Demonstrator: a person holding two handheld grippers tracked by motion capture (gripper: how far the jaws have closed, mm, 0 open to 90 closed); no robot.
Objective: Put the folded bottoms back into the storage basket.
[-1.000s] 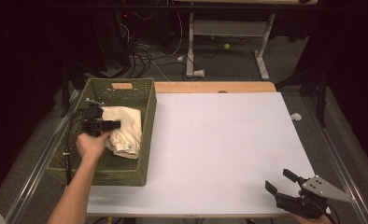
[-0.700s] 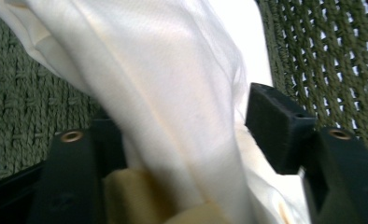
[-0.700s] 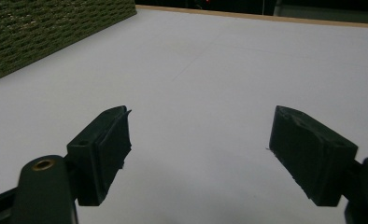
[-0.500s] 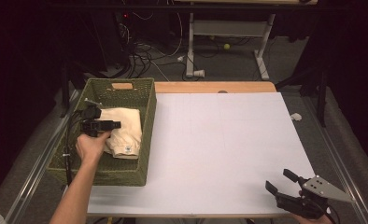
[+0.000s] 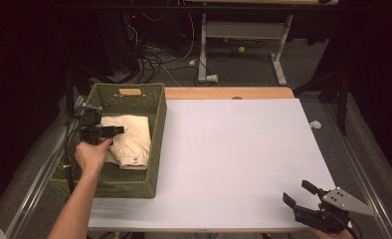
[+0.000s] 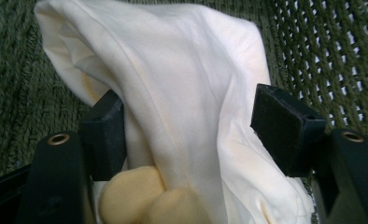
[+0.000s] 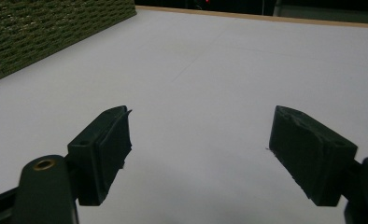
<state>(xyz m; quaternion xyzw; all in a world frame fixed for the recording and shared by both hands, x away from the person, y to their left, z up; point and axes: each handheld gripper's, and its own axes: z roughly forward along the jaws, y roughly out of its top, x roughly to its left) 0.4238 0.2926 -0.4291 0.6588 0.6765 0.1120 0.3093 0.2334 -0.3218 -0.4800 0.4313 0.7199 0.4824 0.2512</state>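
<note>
Reaching into the green woven basket point(image 5: 156, 124) at the left side of the table, our left gripper point(image 5: 115, 130) sits over a folded cream cloth point(image 5: 134, 137) that lies on the basket floor. Our left hand point(image 5: 92, 154) grips the tool from the near side, and its cable trails off toward the basket's left wall. Seen along that gripper's own jaws, they stand spread apart on either side of a raised fold of the cloth point(image 6: 182, 107); the fabric runs between them and brushes the left one, but they are not pressed onto it. Behind the cloth we see the basket's weave point(image 6: 322, 51), with light showing through the open mesh on the right. Two pale rounded shapes sit at the bottom edge of that view, and we cannot tell what they are.

Our right gripper point(image 5: 299, 195) rests low at the near right corner of the white table point(image 5: 244, 149), well apart from the basket. Its jaws are spread wide with nothing between them point(image 7: 198, 149), just bare white tabletop. Far left in that view, the side of the basket point(image 7: 42, 32) rises from the surface. Beyond the table's far wooden edge, cables and desk legs stand on the dark floor.
</note>
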